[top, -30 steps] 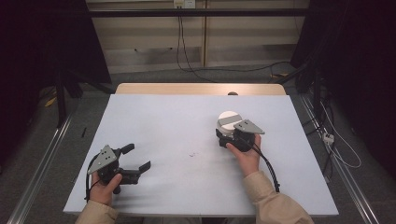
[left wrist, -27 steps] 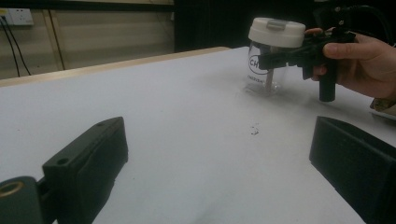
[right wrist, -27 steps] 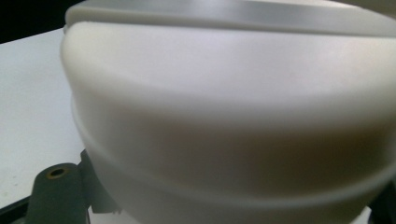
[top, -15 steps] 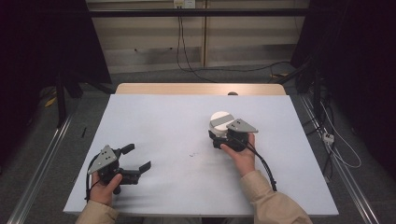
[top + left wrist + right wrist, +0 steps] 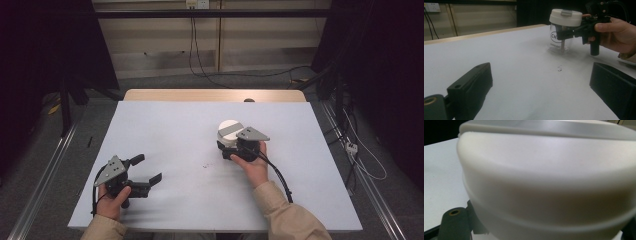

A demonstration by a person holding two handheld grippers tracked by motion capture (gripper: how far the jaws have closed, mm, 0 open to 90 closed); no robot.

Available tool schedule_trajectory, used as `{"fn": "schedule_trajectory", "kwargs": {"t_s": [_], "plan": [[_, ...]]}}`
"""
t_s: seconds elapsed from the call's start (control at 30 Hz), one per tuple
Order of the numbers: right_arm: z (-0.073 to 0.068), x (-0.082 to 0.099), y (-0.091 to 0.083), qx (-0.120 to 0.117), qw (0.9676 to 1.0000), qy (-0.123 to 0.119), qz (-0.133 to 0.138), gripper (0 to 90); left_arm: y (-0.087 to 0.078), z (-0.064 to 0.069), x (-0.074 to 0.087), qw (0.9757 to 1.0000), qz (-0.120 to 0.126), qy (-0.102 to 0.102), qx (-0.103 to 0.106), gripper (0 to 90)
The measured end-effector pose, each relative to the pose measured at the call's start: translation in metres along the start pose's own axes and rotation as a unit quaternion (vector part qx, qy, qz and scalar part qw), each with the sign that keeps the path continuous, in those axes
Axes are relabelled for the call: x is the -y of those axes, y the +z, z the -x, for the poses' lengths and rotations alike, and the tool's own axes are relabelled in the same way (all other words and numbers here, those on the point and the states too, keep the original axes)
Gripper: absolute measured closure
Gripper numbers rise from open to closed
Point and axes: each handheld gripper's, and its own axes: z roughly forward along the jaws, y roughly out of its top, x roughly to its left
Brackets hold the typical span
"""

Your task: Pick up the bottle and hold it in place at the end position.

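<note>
While the clear round plastic jar with the cream-white lid (image 5: 562, 30) stands upright on the tabletop, the scene reads as follows.

Jar position: on the white tabletop (image 5: 170, 130), right of centre in the high view (image 5: 229, 134), base resting on the surface; dark printed lettering shows on its clear wall in the left gripper view.

Jar lid: cream-white, round, with a grey strip across its top; seen at very close range in the right gripper view (image 5: 549, 182).

Right claw (image 5: 567, 33): held in the person's right hand (image 5: 250, 162); jaws clamped on the jar just below the lid, one black jaw lying across the clear wall.

Left claw (image 5: 147, 170): held in the person's left hand (image 5: 112, 200) near the front left of the tabletop; jaws spread well apart with nothing between them; well apart from the jar.

Left claw jaws, own view: two black blocks rise at the lower left and lower right, bare tabletop between them.

Surface mark: small dark speck (image 5: 559, 68) on the tabletop between the two claws, nearer the jar.

Sleeves: beige (image 5: 290, 215), entering from the bottom edge of the high view.
</note>
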Motion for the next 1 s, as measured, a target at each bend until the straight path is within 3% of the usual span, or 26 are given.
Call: {"fn": "schedule_trajectory", "kwargs": {"t_s": [1.0], "plan": [[-0.017,-0.005,0.018,-0.033,0.9994,-0.003,-0.004,18.4,0.000,0.001,0.001,1.0000,-0.001,-0.002,0.001,4.4]]}}
